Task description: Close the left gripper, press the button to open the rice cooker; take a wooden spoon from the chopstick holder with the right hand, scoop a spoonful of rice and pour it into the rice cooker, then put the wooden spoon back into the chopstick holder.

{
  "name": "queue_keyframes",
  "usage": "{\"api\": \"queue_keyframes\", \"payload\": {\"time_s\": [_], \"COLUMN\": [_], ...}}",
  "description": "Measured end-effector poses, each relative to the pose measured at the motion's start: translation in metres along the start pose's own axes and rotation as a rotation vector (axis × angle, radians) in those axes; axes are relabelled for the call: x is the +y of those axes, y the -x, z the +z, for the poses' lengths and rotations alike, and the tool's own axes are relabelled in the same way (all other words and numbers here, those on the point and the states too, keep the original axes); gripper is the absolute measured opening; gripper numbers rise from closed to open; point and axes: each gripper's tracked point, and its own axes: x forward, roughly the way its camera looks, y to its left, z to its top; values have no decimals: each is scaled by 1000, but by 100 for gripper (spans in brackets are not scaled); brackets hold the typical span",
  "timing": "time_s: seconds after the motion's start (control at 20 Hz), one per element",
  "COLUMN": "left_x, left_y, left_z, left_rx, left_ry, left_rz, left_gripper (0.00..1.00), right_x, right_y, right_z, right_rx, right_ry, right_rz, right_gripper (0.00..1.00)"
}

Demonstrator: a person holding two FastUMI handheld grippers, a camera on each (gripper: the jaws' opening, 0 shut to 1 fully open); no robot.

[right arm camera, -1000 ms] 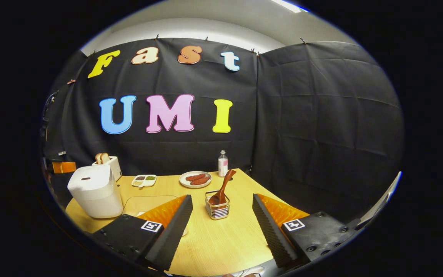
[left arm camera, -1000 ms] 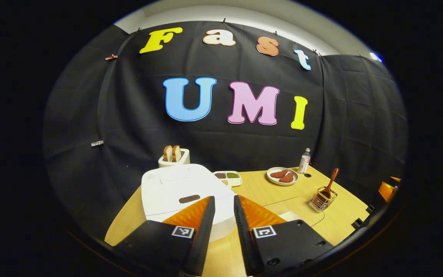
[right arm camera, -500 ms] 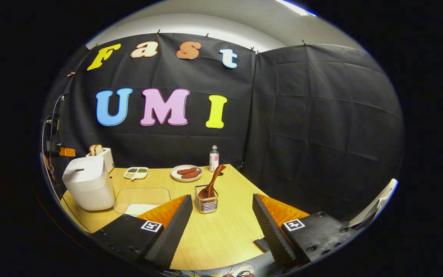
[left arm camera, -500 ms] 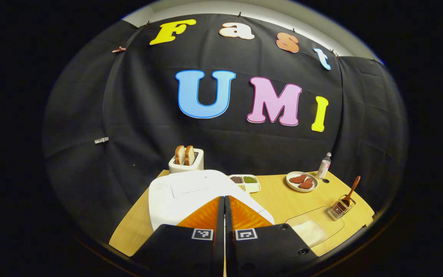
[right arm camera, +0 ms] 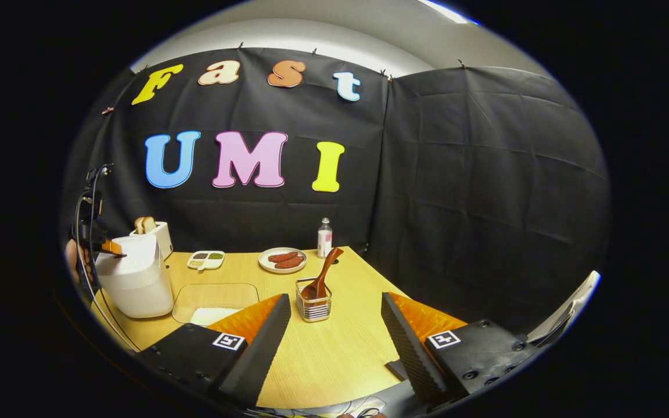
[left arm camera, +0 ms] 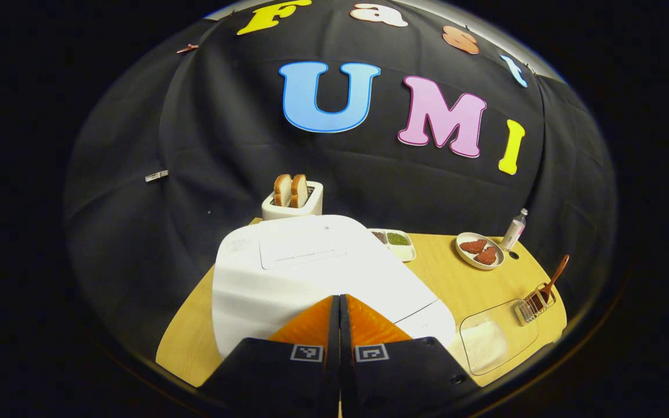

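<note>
**Pressing the lid button with clenched fingers**

The left gripper [left arm camera: 339,302] is poised with its fingers clenched together, nothing between them, their joined tip lying over the front of the rice cooker [left arm camera: 311,273], whose lid is still down. The button itself is hidden under the fingers in the left gripper view; in the right gripper view a small dark mark on the cooker's top [right arm camera: 119,255] is sitting just beside the left gripper's tip, though contact cannot be judged. The press is best made straight down along the fingers, short and firm, so the tip is not sliding off the smooth white lid or pushing the cooker across the worktop [right arm camera: 334,348]; the gripper should then be lifting clear to give the lid room to swing up. The right gripper [right arm camera: 334,325] is waiting with its fingers released and wide apart, aimed at the wooden spoon [right arm camera: 320,278] standing tilted in the chopstick holder [right arm camera: 313,305]. The rice tray [right arm camera: 212,302] is lying between cooker and holder.
</note>
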Motion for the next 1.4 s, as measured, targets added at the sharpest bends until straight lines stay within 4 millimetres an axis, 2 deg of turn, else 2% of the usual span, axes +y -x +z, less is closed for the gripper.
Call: {"api": "queue_keyframes", "payload": {"time_s": [0.35, 0.45, 0.5, 0.55, 0.65, 0.75, 0.85, 0.9, 1.0, 1.15, 1.3, 1.4], "left_x": [1, 1, 0, -1, 2, 2, 0, -1, -9, -24, -34, -53], "left_y": [-2, -3, 3, -1, 3, 18, 41, 58, 83, 115, 126, 137], "left_z": [-4, -8, -4, -5, 2, 25, 53, 68, 79, 70, 41, 26], "left_rx": [2, 30, 22, 35, 11, -74, -190, -251, -312, -359, -313, -291], "left_ry": [-34, 29, 69, 110, 158, 190, 205, 209, 241, 267, 190, 152], "left_rz": [35, 34, 29, 27, 47, 96, 152, 182, 220, 254, 323, 328], "left_gripper": [7, 7, 7, 7, 7, 7, 6, 6, 6, 8, 10, 17], "right_x": [6, -2, -5, -9, -13, -20, -25, -28, -30, -28, -29, -29], "right_y": [-14, -24, -30, -37, -52, -71, -89, -100, -120, -146, -174, -194], "right_z": [8, 12, 12, 13, 17, 17, 22, 23, 24, 15, 10, 3], "right_rx": [-11, -25, -25, -26, -33, -22, -18, -16, -11, 26, 37, 56], "right_ry": [11, 26, 28, 24, 20, 17, -7, -14, -31, -53, -55, -59], "right_rz": [43, 52, 60, 71, 104, 137, 172, 185, 216, 277, 327, 351], "right_gripper": [98, 98, 98, 98, 98, 98, 98, 98, 98, 98, 98, 98]}}
